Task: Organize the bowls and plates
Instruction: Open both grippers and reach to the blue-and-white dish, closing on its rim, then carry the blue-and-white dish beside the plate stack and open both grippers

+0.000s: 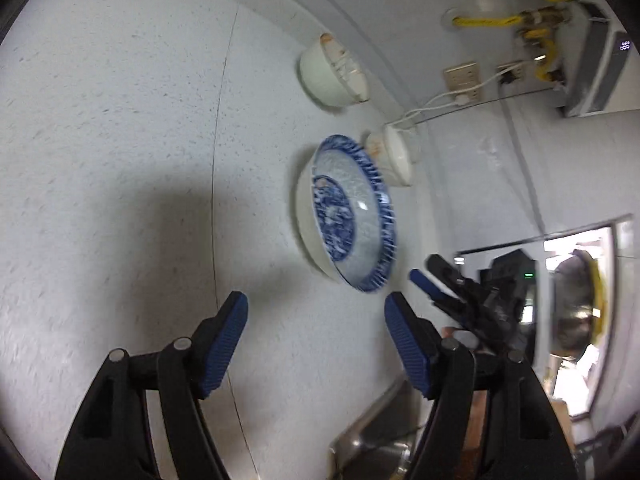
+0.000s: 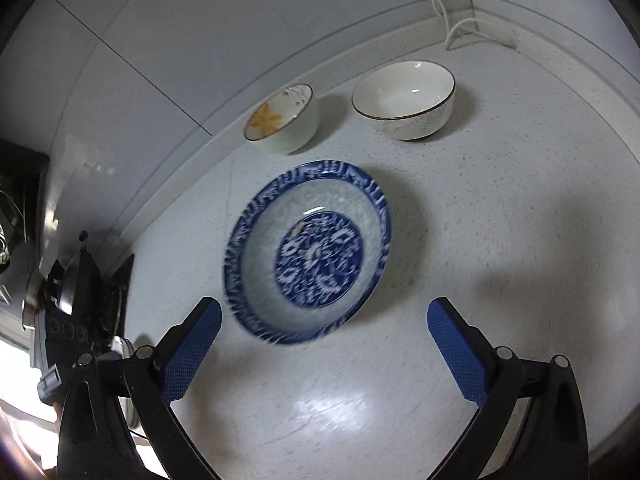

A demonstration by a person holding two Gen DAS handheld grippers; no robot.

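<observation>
Here, the right hand-held gripper (image 2: 324,336) hangs above the speckled white counter (image 2: 500,216), tilted down, its blue-padded fingers spread wide and holding nothing. Just beyond its fingertips sits the blue-and-white plate (image 2: 308,254), flat on the counter. The left hand-held gripper (image 1: 316,340) comes in from the side, rolled over so the counter stands on edge in its view; its jaws are also apart and empty, short of the plate's rim. Farther back, near the wall, stand a small flowered bowl (image 2: 282,118) and a larger white bowl (image 2: 404,98), side by side, apart.
</observation>
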